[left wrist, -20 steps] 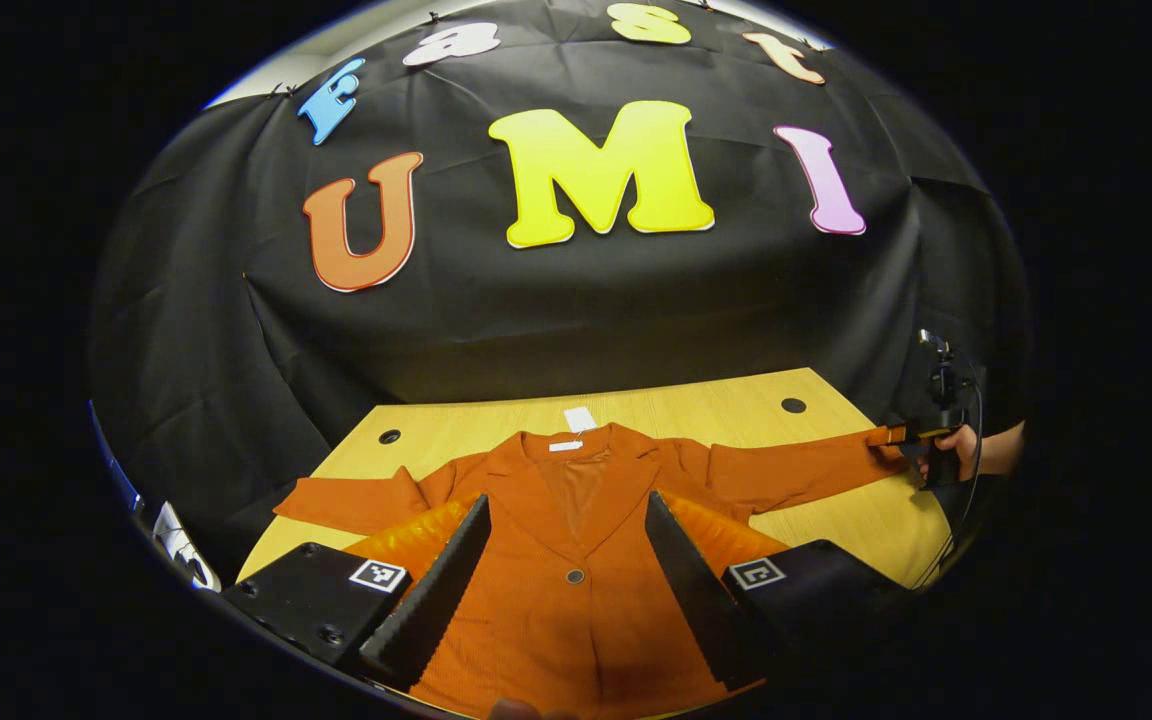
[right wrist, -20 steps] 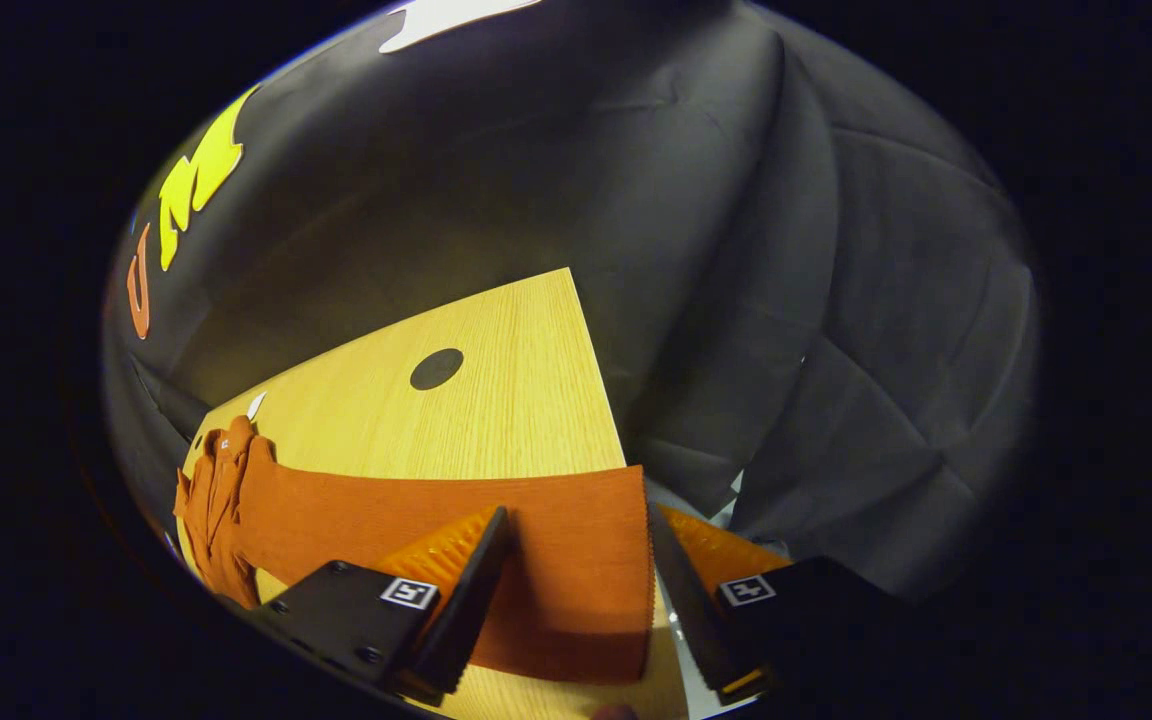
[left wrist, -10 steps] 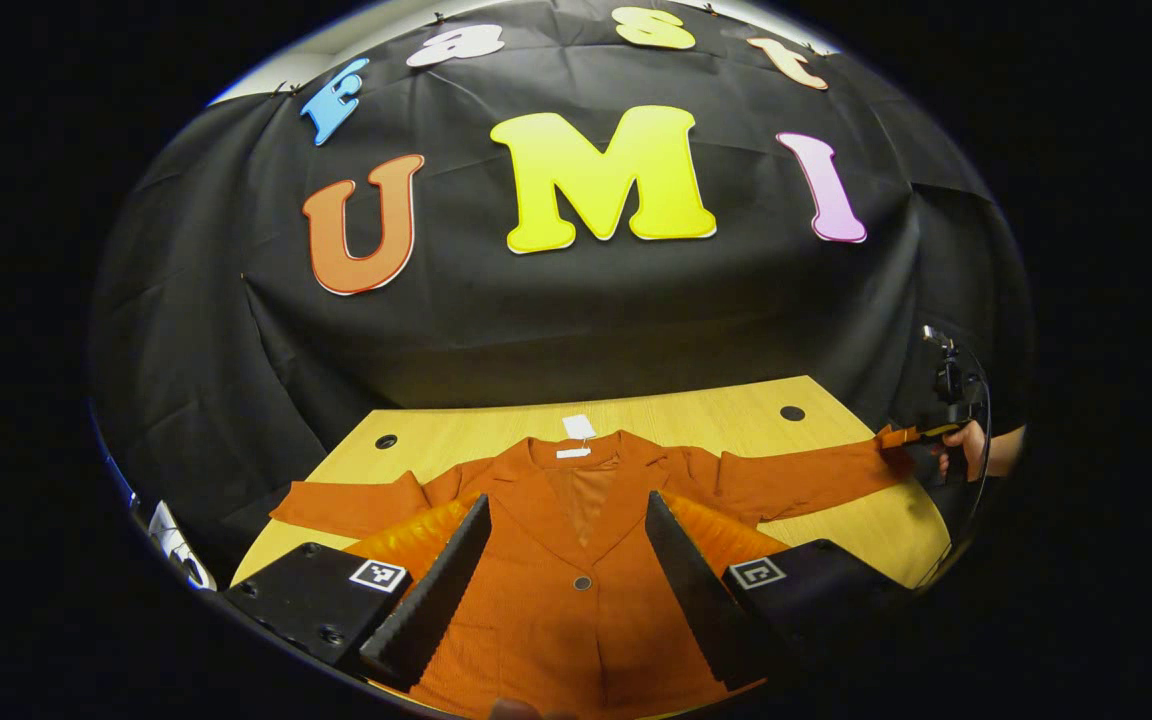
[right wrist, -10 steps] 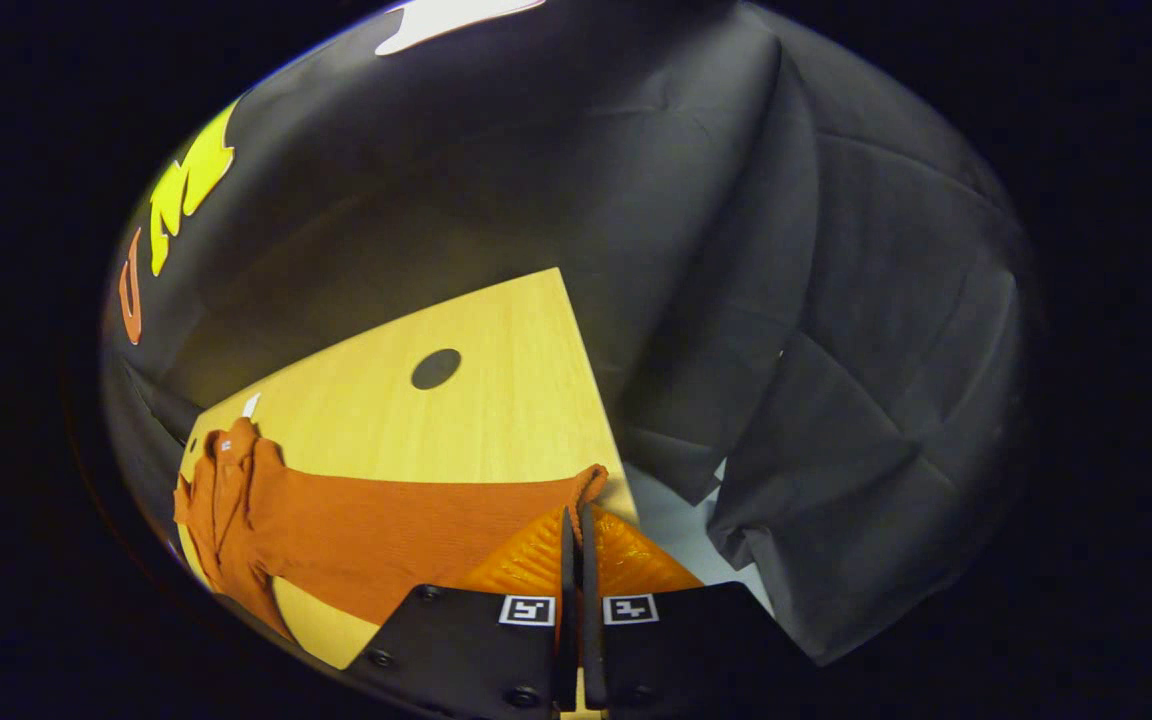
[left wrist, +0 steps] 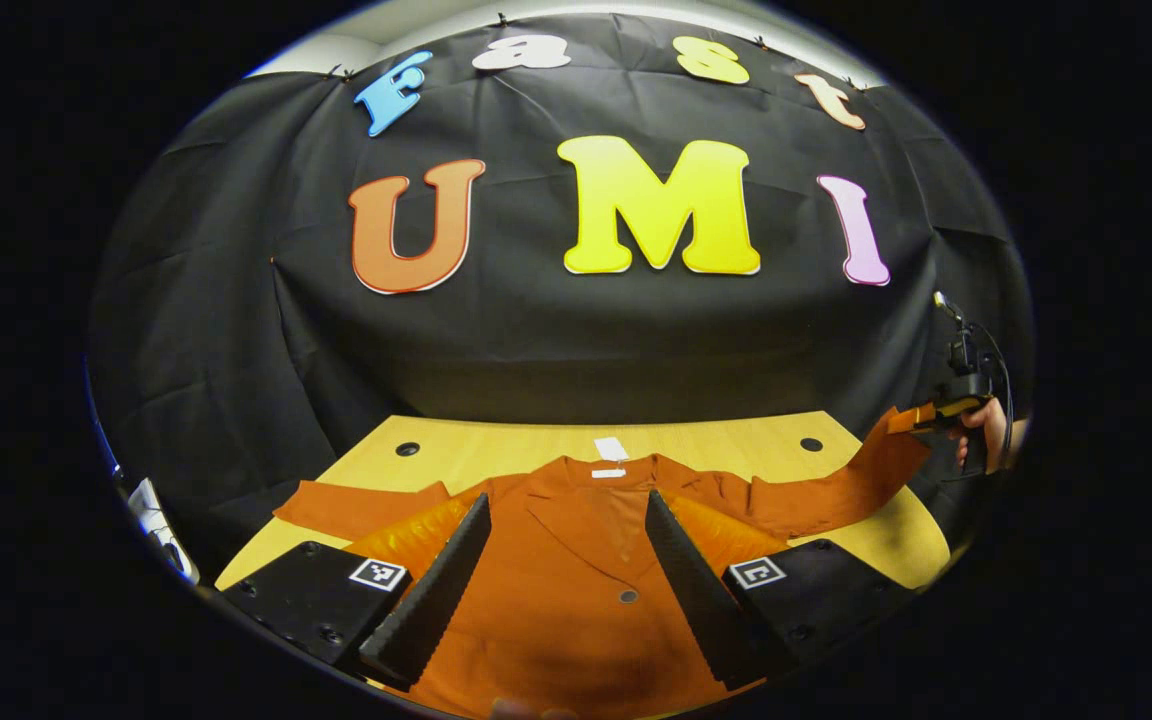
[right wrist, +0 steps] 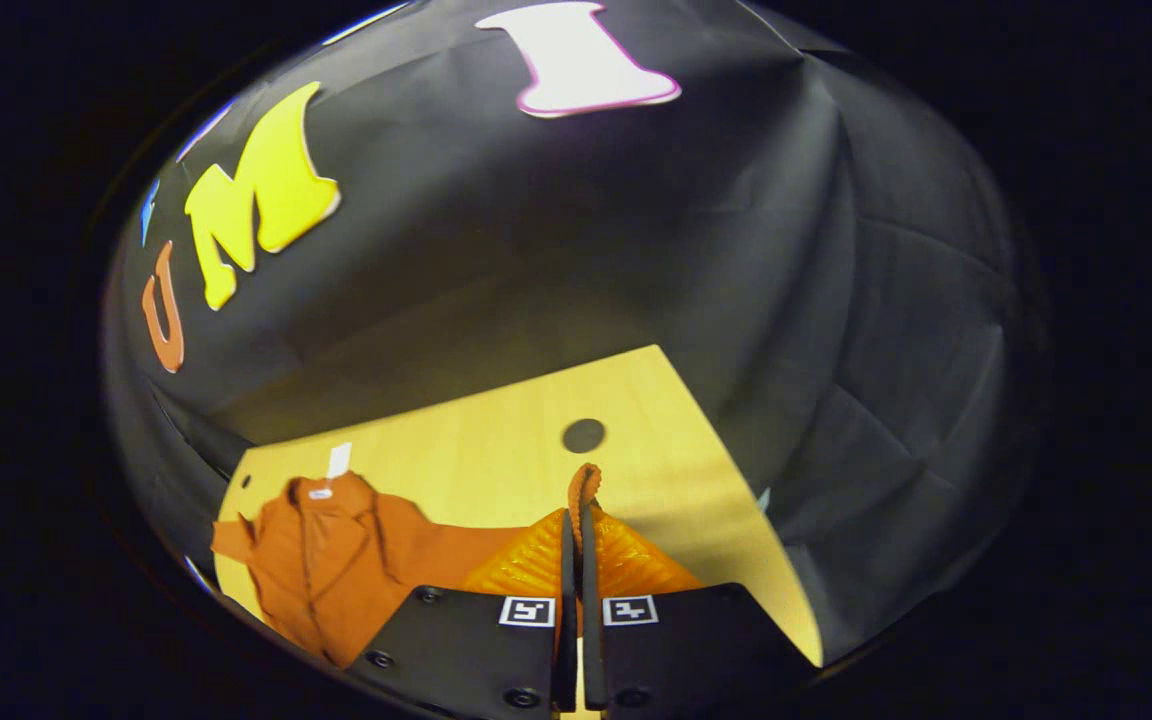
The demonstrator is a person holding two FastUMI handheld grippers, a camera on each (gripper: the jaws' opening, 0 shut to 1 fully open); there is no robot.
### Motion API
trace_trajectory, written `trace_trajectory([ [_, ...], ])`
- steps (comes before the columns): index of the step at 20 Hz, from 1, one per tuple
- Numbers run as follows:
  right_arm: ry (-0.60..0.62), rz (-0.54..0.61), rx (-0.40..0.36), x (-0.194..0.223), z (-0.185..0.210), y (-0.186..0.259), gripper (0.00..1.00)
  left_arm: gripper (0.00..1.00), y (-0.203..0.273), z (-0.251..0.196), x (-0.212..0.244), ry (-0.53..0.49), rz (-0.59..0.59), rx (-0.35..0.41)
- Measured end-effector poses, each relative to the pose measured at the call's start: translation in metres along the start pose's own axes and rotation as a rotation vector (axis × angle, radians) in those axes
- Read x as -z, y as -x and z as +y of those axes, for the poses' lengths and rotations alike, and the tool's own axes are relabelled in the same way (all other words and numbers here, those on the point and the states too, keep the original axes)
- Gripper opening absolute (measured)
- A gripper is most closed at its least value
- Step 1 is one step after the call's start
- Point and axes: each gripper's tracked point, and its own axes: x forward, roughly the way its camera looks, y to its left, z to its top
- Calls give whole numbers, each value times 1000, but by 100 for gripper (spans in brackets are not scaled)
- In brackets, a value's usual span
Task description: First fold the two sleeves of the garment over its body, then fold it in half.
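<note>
Orange jacket [left wrist: 576, 560]: laid front-up on wooden table [left wrist: 496, 450], collar toward the black cloth wall, white tag at the neck, one dark button on the front panel. Body flat on the tabletop, directly ahead of and beneath left gripper [left wrist: 568, 515].

Left gripper: fingers spread wide apart, nothing between them but air, hovering over the jacket's chest; collar and lapels framed in the gap between the two fingers. Contact with the fabric cannot be told.

Left sleeve [left wrist: 356, 505]: stretched flat on the table, out to the left of the left gripper, cuff near the table's left edge.

Right sleeve [left wrist: 836, 485]: extended to the right, far end raised off the tabletop, rising toward right gripper [left wrist: 921, 418] at the table's right end in the left gripper view, held in a hand [left wrist: 986, 425].

Right gripper [right wrist: 576, 520], in its own view: fingers pressed together, pinching the cuff of the right sleeve [right wrist: 584, 485]; a narrow ruffle of orange fabric standing up just above the fingertips. Rest of the sleeve running down and left from the pinch to the jacket body [right wrist: 326, 560], which lies well apart at lower left on the table [right wrist: 496, 450].

Round dark hole [right wrist: 583, 435] in the tabletop just beyond the pinched cuff.
</note>
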Motion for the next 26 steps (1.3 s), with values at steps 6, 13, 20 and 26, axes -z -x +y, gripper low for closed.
trace_trajectory([
  [6,20,-64,-93,-11,172,42,2,100,8,85,-1,108,-55,4],
  [13,139,-41,-194,28,354,40,3,98,31,191,11,171,-83,-13],
  [20,250,99,-299,136,490,-13,3,98,62,271,36,221,-59,-103],
  [26,352,278,-253,244,527,-89,3,98,88,322,59,251,-18,-233],
])
